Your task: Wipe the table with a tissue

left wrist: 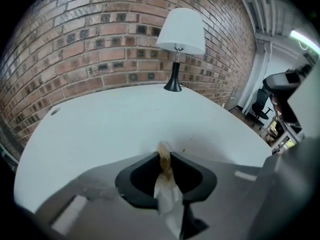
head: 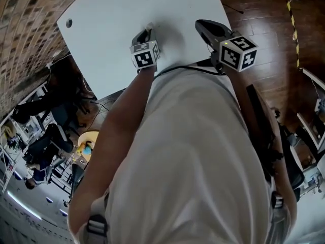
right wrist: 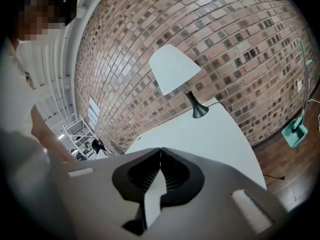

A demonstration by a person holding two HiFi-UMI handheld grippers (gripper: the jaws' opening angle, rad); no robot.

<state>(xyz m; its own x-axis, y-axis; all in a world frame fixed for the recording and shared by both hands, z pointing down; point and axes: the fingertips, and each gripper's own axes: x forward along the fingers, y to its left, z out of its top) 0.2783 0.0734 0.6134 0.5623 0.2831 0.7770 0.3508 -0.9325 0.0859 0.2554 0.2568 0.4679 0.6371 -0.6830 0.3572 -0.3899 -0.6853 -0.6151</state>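
Note:
My left gripper [left wrist: 164,154] is shut on a crumpled white tissue [left wrist: 168,194]. The tissue's tip is stained brown and pokes out past the jaws, just above the white table [left wrist: 120,124]. In the head view the left gripper [head: 147,33] points down at the table [head: 111,14] near its front edge. My right gripper [head: 204,27] hovers beside it to the right, over the table's right part. In the right gripper view its jaws [right wrist: 160,150] meet at the tips with nothing between them.
A white-shaded lamp [left wrist: 180,34] on a black base stands at the table's far side against the brick wall [left wrist: 100,39]; the right gripper view shows the lamp [right wrist: 174,69] too. A cable hole [head: 68,22] marks the table's left corner. A teal dustpan [right wrist: 294,130] stands on the wooden floor.

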